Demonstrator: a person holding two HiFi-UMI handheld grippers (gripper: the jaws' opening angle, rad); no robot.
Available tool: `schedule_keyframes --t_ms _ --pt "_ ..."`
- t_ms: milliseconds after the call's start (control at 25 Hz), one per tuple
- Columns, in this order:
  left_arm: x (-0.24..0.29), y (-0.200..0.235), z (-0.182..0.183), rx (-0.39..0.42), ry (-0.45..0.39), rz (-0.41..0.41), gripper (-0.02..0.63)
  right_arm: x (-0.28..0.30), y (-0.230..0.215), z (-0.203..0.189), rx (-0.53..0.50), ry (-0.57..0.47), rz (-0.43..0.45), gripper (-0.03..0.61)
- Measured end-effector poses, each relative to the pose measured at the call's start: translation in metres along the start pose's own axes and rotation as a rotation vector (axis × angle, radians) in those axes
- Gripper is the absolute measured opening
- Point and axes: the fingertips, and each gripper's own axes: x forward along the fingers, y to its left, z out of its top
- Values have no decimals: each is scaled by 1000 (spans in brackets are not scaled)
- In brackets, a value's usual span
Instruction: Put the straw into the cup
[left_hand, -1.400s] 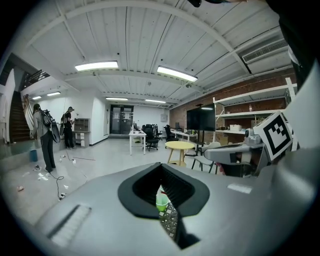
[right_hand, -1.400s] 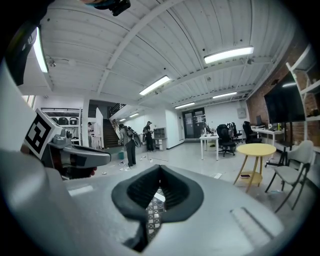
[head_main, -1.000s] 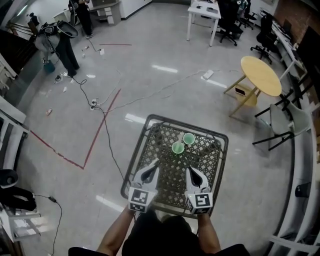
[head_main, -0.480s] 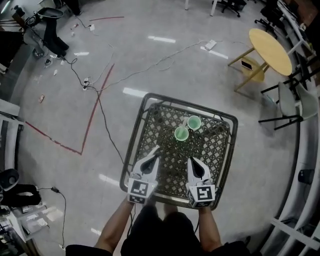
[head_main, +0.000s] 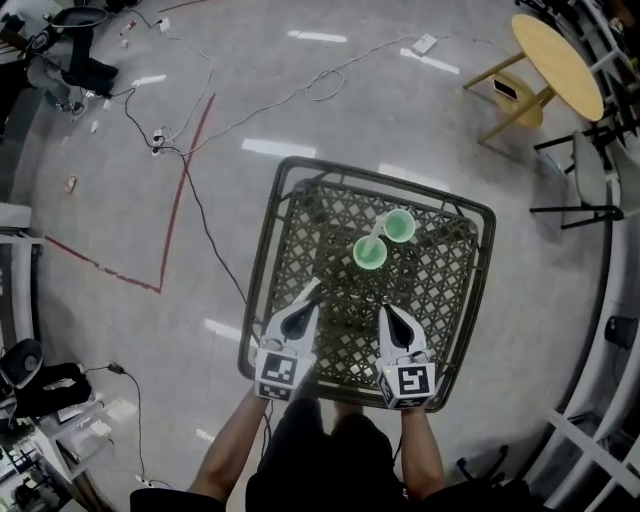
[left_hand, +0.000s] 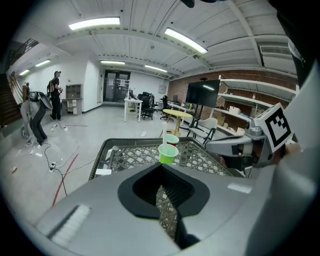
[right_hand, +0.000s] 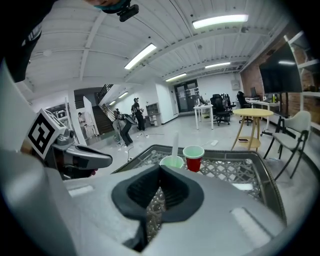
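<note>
Lattice table (head_main: 300, 215): straw (head_main: 379, 232) stands in green cup (head_main: 369, 253) (red cup (right_hand: 193, 159) beside). Left gripper (head_main: 313, 291), right gripper (head_main: 385, 311) fingers closed, empty; open before reaching.

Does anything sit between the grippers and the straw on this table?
Nothing visible. Only bare mesh table lies between the left gripper, the right gripper and the straw, which stands in the green cup.

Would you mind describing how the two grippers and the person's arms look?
Both the left gripper and right gripper have pale grey tapering shells with black ribbed pads inside. Each carries a white cube with black square markers at its rear. No cables show. The forearms are bare; the clothing is dark.
</note>
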Motion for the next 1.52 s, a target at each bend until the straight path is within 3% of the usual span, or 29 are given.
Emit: schedule_keyframes --t_ms 560,960,1240,1520 --pt "46 20 -49 -15 148 -3 9 30 -13 -37 67 95 -7 3" --pt "65 34 -88 -21 334 5 102 39 -21 -57 82 114 -12 3" --pt "78 42 -103 18 392 13 104 46 -25 -64 96 129 -21 3" --pt "82 44 -119 -2 471 8 103 49 -30 -65 107 135 -40 3"
